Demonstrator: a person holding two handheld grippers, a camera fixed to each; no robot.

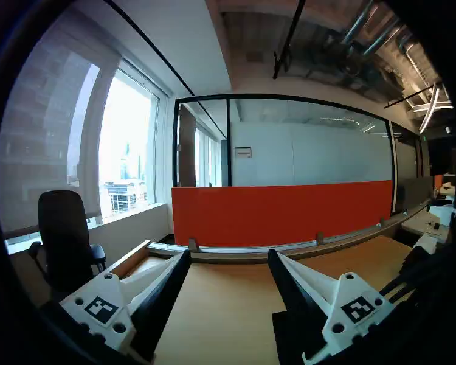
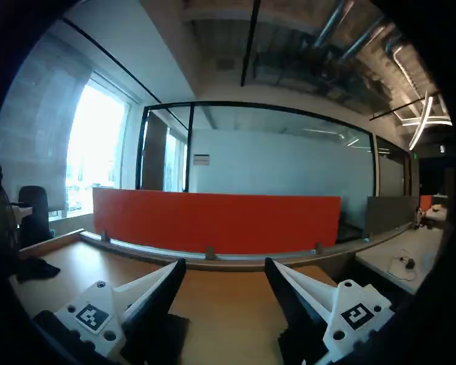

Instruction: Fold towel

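1. L gripper (image 1: 228, 252): jaws set wide. The 2 fingers stand well apart, w/ bare wooden desk (image 1: 228, 304) between them.
2. R gripper (image 2: 225, 261): jaws likewise wide, w/ desk surface between the 2 fingers.
3. Towel: a dark flat patch (image 2: 173, 334) lies on the desk at the bottom edge of the right gripper view, under and beside the fingers. A similar patch sits beside 1 finger in the left gripper view. Cannot tell whether this is the towel.
4. A dark crumpled item (image 2: 36, 267) lies on the desk far to the left in the right gripper view, well apart from the R gripper. ID uncertain.
5. Surroundings: an orange divider panel (image 1: 276, 213) stands upright along the desk's far edge, w/ a glass partition (image 1: 307, 146) behind it. A window (image 1: 124, 152) and a black office chair (image 1: 64, 237) are to the left. A white desk (image 2: 404, 249) to the right carries a small cable (image 2: 404, 263).
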